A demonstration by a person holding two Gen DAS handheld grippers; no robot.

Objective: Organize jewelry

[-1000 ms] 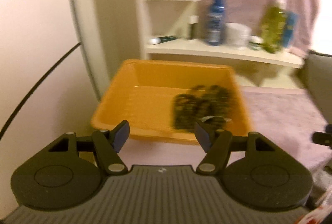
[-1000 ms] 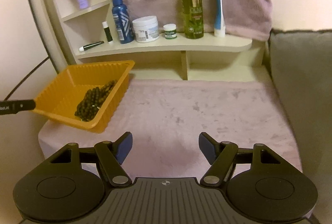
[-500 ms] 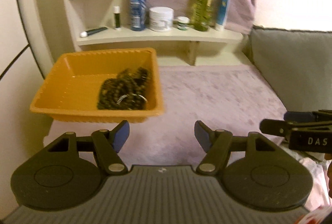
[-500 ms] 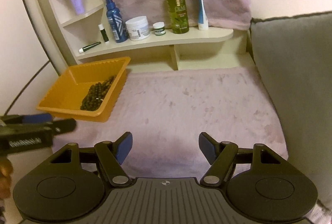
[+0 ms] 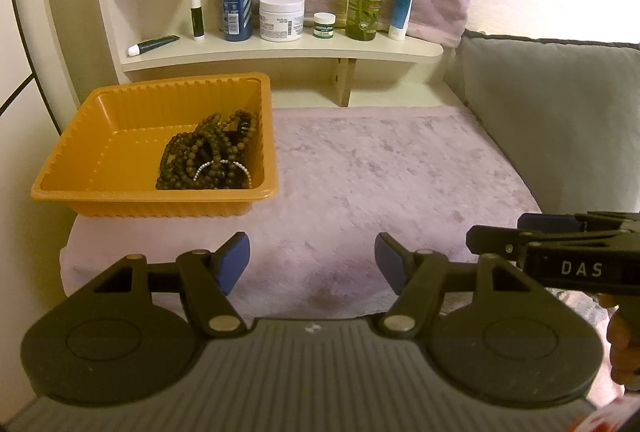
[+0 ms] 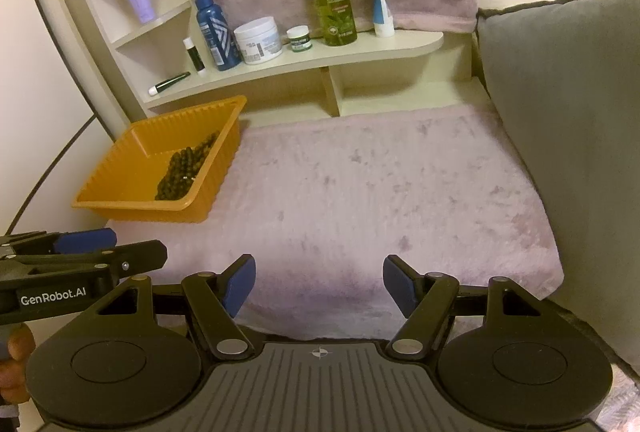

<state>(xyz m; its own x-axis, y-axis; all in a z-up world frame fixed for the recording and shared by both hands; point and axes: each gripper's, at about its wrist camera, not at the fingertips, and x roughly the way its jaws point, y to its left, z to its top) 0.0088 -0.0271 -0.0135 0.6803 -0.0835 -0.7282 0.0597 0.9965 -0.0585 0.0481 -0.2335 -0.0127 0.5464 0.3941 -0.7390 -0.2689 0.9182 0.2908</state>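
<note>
One orange tray [image 5: 100, 135] sits far left, holding one heap of beads [image 5: 204, 155]. Two grippers, left [image 5: 312, 264] and right [image 6: 319, 284], hover near, both spread and empty.

Beads [image 5: 208, 155] in tray [image 5: 100, 187], tray left on mat [image 5: 380, 171], shelf [image 5: 280, 49] behind

Pink fuzzy cloth [image 5: 380, 171] over tabletop, orange tray [image 5: 100, 147] on its left far corner, bead strings [image 5: 204, 155] inside tray
</note>
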